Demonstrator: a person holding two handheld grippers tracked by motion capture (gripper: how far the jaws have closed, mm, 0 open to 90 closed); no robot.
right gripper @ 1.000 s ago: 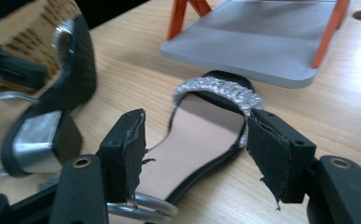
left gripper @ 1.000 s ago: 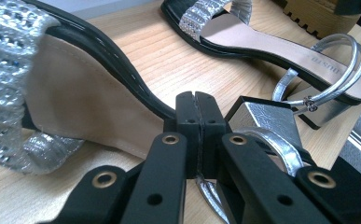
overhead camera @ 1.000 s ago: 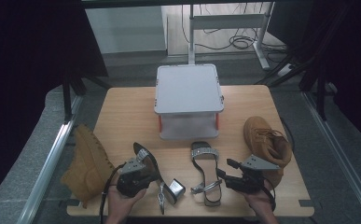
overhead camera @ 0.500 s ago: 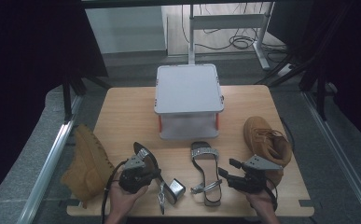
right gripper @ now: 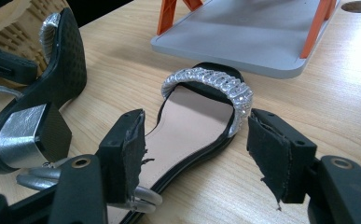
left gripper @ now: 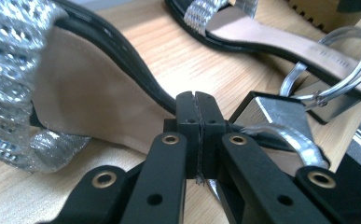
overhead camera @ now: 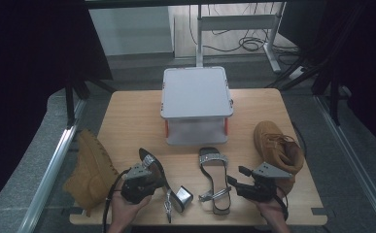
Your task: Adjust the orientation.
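Note:
Two black sandals with silver straps and silver block heels lie near the table's front edge. The left sandal is tipped on its side, and my left gripper is shut on it beside the heel, where sole and ankle strap meet. The right sandal lies flat, toe pointing away. My right gripper is open, one jaw on each side of that sandal's middle, neither touching it. The side-lying sandal is at the left of the right gripper view.
A grey two-level rack with orange legs stands at the table's middle back. One tan boot lies on its side at the left edge; another stands at the right, close behind my right hand. Bare wood lies left of the rack.
Hardly anything has changed. My right gripper has shifted slightly at the flat sandal. The left gripper and its sandal have stayed where they were.

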